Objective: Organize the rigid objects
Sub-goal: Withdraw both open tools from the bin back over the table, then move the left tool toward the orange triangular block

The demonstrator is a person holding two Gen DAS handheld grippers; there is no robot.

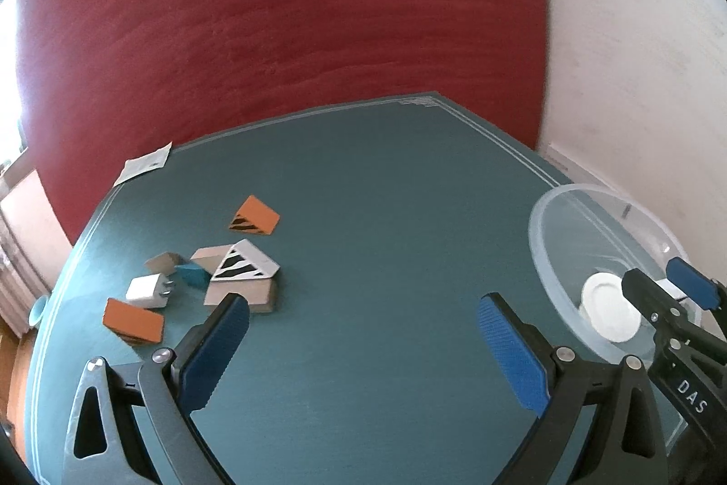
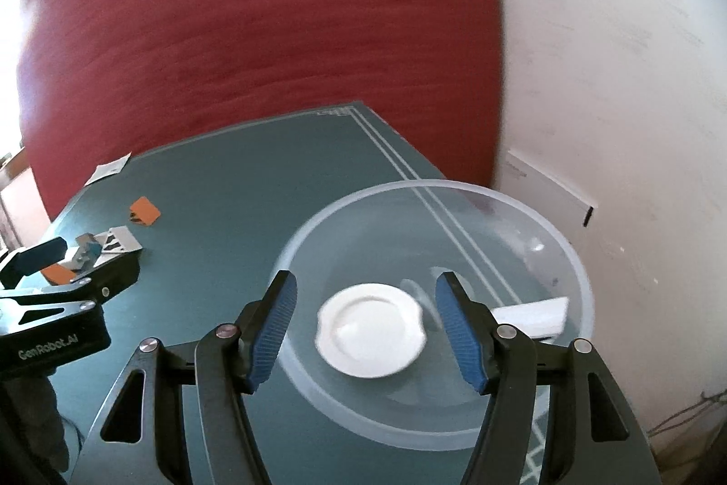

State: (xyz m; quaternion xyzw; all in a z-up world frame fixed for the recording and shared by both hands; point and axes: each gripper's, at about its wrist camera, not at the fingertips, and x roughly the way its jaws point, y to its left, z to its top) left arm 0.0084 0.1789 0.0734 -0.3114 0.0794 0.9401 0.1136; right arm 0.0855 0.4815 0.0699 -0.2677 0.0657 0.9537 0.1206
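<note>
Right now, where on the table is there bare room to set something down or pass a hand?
Free: the broad middle of the teal table, between the block cluster and the clear bowl, back to the far corner. Crowded: the left edge, with blocks and a white charger. The bowl already holds a white lid.

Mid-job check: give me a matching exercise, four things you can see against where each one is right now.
Things:
1. white lid
2. white charger
3. paper slip
4. right gripper

Places:
A. at the table's far left edge
B. in the pile of blocks on the left
C. lying in the clear bowl
D. open above the bowl, nothing between its fingers

Pairs: 1-C, 2-B, 3-A, 4-D
</note>
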